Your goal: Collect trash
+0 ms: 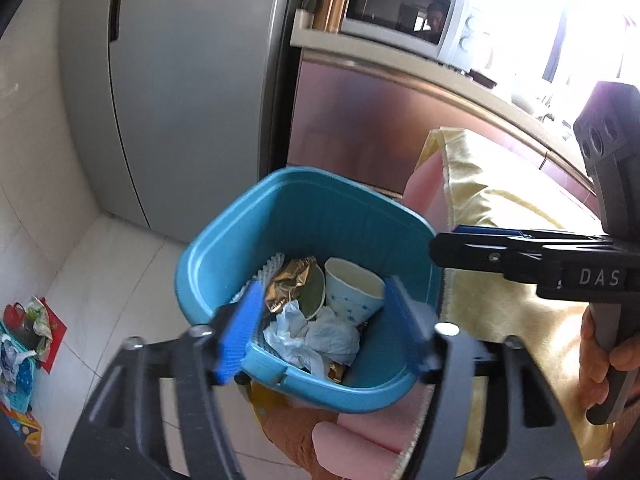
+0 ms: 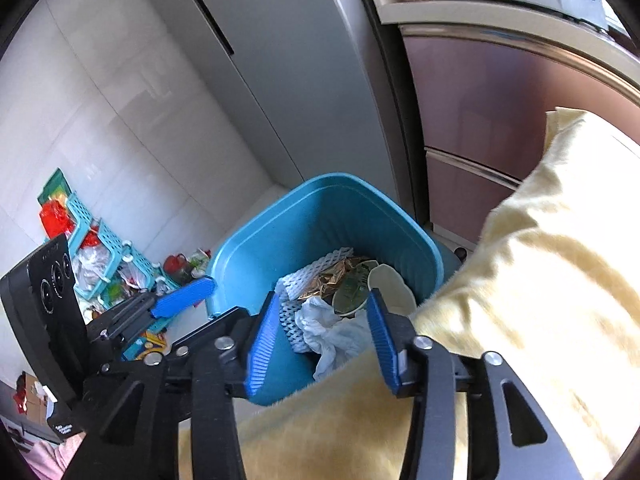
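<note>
Two pairs of tongs hang over the blue plastic waste bin (image 1: 304, 216), and we see both standing open with nothing between their ribbed blue pads. Our left tongs (image 1: 320, 328) are spread wide above the near rim of the bin; our right tongs (image 2: 320, 340) are parted less far, over the bin's near edge beside the pale yellow fleece blanket (image 2: 540, 300). In the left wrist view the right tongs reach in from the right, level, with a hand (image 1: 600, 364) wrapped round the grey handle.

Inside the bin lies the trash: a white paper cup with blue dots (image 1: 352, 296) tipped on its side, a crumpled gold foil wrapper (image 1: 290, 284), a green-lined bowl (image 2: 352, 286), white foam netting (image 2: 316, 268) against the left wall, and crumpled white tissue (image 1: 320, 336) nearest us.

The bin stands close to a grey refrigerator (image 1: 180, 92) and a mauve cabinet (image 2: 480, 100). A microwave oven (image 1: 400, 12) sits on top of the cabinet. On the white tiled floor (image 1: 100, 272) to the left lie turquoise baskets (image 2: 112, 248) with bags and packets.
</note>
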Motion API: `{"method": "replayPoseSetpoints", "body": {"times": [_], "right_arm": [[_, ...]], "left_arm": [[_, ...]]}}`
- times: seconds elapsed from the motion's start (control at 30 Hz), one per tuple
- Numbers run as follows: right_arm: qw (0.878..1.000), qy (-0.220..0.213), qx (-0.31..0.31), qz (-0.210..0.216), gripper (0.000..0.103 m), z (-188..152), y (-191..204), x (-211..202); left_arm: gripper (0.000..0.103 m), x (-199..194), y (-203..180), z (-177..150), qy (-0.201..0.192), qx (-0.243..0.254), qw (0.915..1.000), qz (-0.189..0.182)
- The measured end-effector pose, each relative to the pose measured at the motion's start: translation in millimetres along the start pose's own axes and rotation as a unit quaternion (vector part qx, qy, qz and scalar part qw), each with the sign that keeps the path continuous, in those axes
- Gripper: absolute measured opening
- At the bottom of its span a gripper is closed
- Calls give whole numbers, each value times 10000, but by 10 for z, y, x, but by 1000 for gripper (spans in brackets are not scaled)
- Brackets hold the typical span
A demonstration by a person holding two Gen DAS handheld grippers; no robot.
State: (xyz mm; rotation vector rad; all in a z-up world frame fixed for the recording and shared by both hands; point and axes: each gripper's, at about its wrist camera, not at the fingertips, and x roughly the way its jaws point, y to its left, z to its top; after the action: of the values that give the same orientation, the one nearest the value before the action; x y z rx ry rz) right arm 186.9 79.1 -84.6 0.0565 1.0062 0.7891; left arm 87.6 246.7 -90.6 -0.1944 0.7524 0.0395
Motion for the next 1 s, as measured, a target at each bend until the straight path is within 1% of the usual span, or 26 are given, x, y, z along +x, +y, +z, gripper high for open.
{"method": "replayPoseSetpoints", "body": {"times": [0.03, 0.07, 0.13, 0.2, 0.23, 0.3, 0.37, 0.43, 0.5, 0.6, 0.73, 0.87, 0.93, 1.0], "right_arm": [[10000, -84, 16, -15, 53, -23, -20, -64], [9998, -171, 14, -47, 57, -41, -32, -123], [9993, -351, 19, -109, 63, -92, -53, -258], [9985, -527, 46, -145, 69, -129, -92, -396], [9979, -622, 44, -197, 70, -162, -111, -475], [9952, -894, 45, -396, 80, -257, -130, -667], [9909, -1201, 5, -608, 82, -386, -152, -887], [9852, -1488, -55, -843, 88, -520, -148, -1070], [9766, -1845, -25, -1105, 94, -691, -151, -1267], [9647, -2175, 17, -1484, 96, -943, -145, -1494], [9476, -2533, 56, -1946, 96, -1245, -137, -1763], [9239, -2886, 73, -2511, 96, -1510, -104, -2024], [9138, -3023, 66, -2710, 96, -1627, -107, -2123], [9064, -3124, 105, -2841, 96, -1750, -124, -2212]], "left_arm": [[77, -48, -8, -5, -66, 21, 10000, 19], [84, -109, -19, -14, -170, 25, 9998, 50], [88, -220, -43, -28, -339, 69, 9994, 41], [97, -340, -88, -44, -534, 120, 9985, 90], [97, -405, -110, -55, -676, 135, 9975, 128], [97, -529, -189, -77, -858, 199, 9960, 130], [97, -639, -282, -97, -1029, 224, 9944, 110], [97, -728, -379, -111, -1159, 271, 9929, 74], [97, -820, -499, -136, -1325, 306, 9907, 69], [97, -947, -687, -175, -1537, 427, 9872, 29], [97, -1078, -894, -212, -1742, 481, 9835, -24], [97, -1149, -1051, -256, -1848, 391, 9819, -110], [97, -1194, -1146, -298, -1952, 452, 9797, -110], [97, -1234, -1251, -342, -2009, 560, 9779, -164]]}}
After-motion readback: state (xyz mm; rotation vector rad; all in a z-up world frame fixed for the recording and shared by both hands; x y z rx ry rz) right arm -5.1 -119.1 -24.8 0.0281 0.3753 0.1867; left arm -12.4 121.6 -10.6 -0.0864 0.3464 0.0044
